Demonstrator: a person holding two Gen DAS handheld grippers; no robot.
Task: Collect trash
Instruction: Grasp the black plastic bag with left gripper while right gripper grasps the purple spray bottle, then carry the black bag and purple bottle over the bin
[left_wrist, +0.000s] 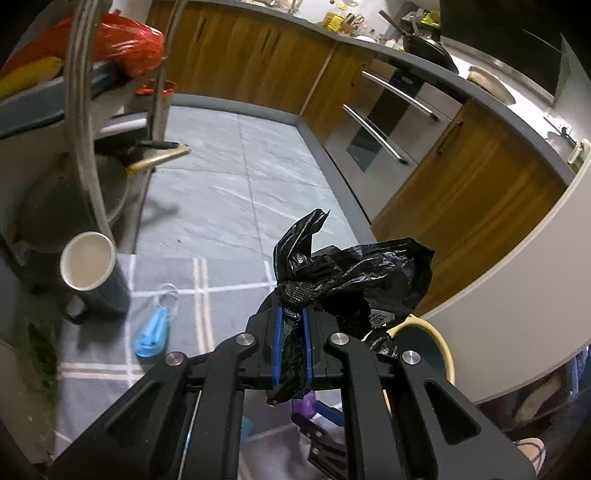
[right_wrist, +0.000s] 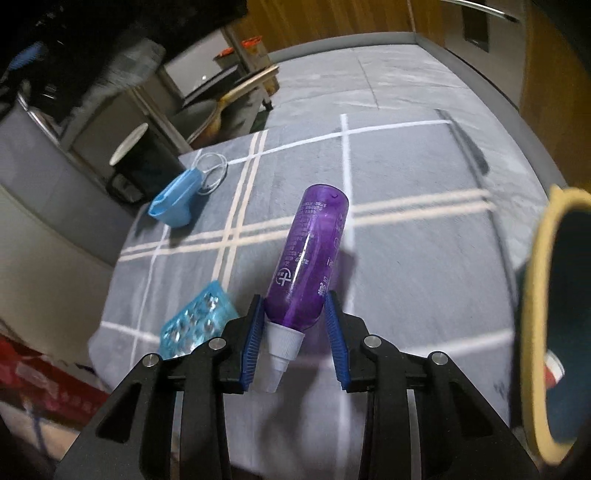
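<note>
Right gripper (right_wrist: 293, 325) held the purple bottle (right_wrist: 308, 254) low near its cap, above the near part of the mat (right_wrist: 424, 258). I feared it could pivot and slip. Left gripper (left_wrist: 293, 314) pinched the black bag (left_wrist: 354, 280), which could tear loose.

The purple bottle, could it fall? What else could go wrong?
Maybe. The right gripper pinches the purple bottle only near its white cap, so it could tip or slip out. The left gripper holds the black trash bag bunched shut, so the bottle may not go in.
</note>
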